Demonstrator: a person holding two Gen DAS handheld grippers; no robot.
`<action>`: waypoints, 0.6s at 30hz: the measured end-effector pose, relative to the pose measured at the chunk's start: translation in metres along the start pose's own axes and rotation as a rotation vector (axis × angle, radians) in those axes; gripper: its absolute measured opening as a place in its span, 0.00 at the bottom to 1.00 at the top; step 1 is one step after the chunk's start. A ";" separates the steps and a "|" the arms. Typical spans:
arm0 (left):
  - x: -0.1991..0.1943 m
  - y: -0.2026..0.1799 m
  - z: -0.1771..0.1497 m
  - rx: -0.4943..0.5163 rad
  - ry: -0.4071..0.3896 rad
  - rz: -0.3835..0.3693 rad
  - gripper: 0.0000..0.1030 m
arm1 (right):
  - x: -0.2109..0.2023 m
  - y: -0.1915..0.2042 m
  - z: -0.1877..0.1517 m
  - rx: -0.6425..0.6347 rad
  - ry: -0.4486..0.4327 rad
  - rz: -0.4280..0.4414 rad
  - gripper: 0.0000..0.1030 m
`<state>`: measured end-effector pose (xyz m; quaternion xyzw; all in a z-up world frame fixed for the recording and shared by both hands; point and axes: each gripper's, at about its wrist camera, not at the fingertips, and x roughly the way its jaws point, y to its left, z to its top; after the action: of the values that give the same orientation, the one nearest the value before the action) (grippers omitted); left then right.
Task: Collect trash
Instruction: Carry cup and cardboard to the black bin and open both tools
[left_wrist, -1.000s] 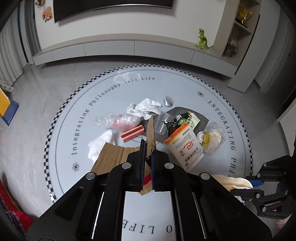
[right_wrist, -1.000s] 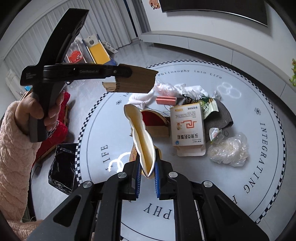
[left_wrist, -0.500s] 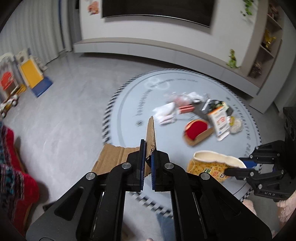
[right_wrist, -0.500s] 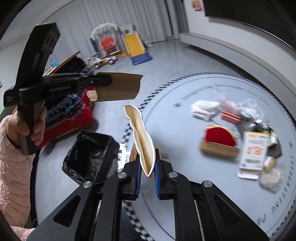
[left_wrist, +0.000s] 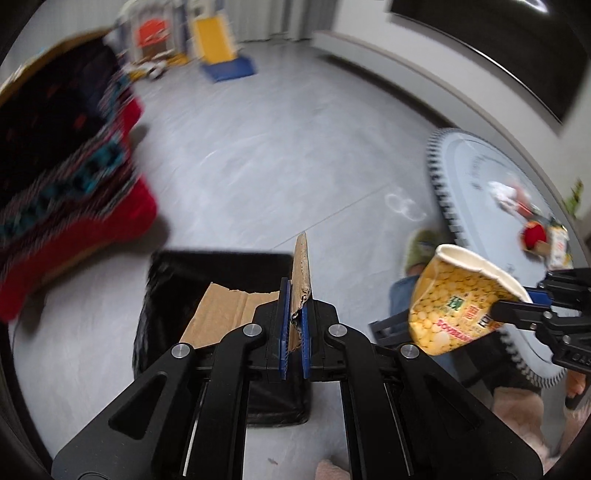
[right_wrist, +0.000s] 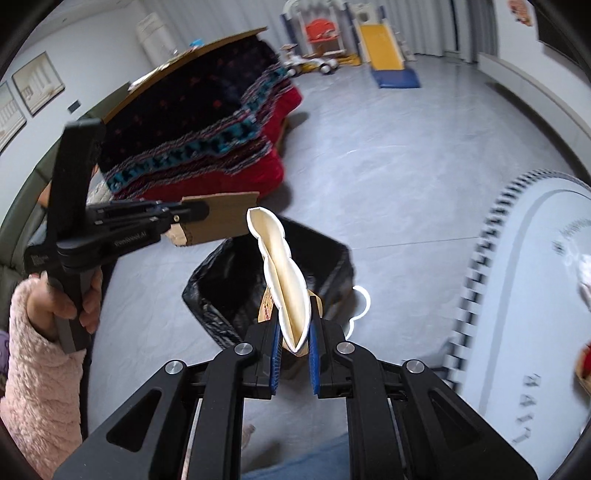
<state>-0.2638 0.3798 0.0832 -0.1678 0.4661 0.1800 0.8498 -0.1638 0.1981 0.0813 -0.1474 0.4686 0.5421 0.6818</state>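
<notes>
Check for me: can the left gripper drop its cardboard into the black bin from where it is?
Probably yes. The left gripper, shut on the cardboard, hangs over the open black bin with nothing between them; the right gripper with its crushed cup sits off to the side.

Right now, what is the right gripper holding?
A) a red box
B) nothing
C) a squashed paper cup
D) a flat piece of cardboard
C: the right gripper is shut on the squashed paper cup, its flattened rim upright, near the black bin; the cardboard is in the left gripper.
</notes>
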 end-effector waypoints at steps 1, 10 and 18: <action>0.006 0.014 -0.006 -0.033 0.013 0.019 0.04 | 0.014 0.008 0.005 -0.005 0.016 0.014 0.13; 0.053 0.109 -0.045 -0.268 0.102 0.205 0.94 | 0.103 0.046 0.040 0.021 0.081 0.034 0.60; 0.042 0.117 -0.047 -0.294 0.047 0.240 0.94 | 0.096 0.034 0.024 0.008 0.090 -0.005 0.60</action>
<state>-0.3311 0.4674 0.0103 -0.2375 0.4711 0.3424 0.7775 -0.1850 0.2854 0.0276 -0.1700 0.5006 0.5313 0.6619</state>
